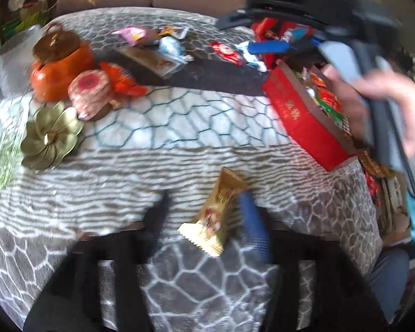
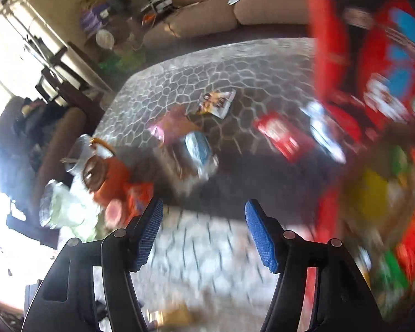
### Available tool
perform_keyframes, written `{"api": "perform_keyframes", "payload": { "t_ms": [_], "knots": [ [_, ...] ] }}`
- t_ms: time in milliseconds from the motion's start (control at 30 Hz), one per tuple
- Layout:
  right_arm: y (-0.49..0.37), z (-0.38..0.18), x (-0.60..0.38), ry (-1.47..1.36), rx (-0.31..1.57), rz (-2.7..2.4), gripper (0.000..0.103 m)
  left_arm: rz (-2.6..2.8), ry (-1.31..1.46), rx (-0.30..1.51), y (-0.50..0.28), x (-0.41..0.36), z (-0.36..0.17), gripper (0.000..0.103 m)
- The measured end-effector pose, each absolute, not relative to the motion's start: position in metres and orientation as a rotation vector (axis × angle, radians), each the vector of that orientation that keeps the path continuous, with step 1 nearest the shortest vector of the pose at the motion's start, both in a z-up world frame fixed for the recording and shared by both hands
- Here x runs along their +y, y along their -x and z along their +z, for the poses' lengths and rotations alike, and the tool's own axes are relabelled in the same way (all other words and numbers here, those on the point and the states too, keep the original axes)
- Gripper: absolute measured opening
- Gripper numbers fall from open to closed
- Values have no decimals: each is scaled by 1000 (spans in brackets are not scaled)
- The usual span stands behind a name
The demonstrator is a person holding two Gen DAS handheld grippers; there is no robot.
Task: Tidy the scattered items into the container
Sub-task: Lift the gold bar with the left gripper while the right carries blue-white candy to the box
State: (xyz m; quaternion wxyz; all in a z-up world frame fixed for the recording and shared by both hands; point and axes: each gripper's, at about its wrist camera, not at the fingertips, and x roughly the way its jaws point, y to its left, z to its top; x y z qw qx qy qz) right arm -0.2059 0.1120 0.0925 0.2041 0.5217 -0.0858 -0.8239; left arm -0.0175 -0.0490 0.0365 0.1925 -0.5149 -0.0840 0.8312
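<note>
target: gold wrapper [image 1: 214, 215] lay on the desk [image 1: 179, 127] by the left gripper [image 1: 207, 221], against its blue pad, long axis running away | left gripper: jaws apart, no grip evident | right gripper [image 2: 204, 232]: parted, empty | container: red box [image 1: 304, 116] sat up-right of wrapper, nearer right gripper

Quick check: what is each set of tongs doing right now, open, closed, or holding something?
Left tongs: open; gold snack packet lies between the fingers against the blue pad, not clamped.
Right tongs: open, nothing between them.
</note>
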Motion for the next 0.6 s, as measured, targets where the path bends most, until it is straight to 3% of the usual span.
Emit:
{"api": "perform_keyframes", "payload": {
  "t_ms": [267, 300, 367, 500, 600],
  "knots": [
    [274, 45, 59, -1549, -25, -2305, 64, 2287, 1422, -251, 34, -50, 34, 73],
    [276, 40, 54, -1547, 2, -2294, 61, 2266, 1427, -261, 35, -49, 32, 72],
    [278, 33, 45, -1543, 72, -2270, 34, 2240, 1443, -256, 36, -44, 28, 71],
    [274, 28, 32, -1500, 197, -2285, 31, 2228, 1457, -228, 38, -36, 21, 70],
    [269, 36, 45, -1509, 87, -2291, 30, 2225, 1443, -224, 38, -34, 21, 71]
  ]
}}
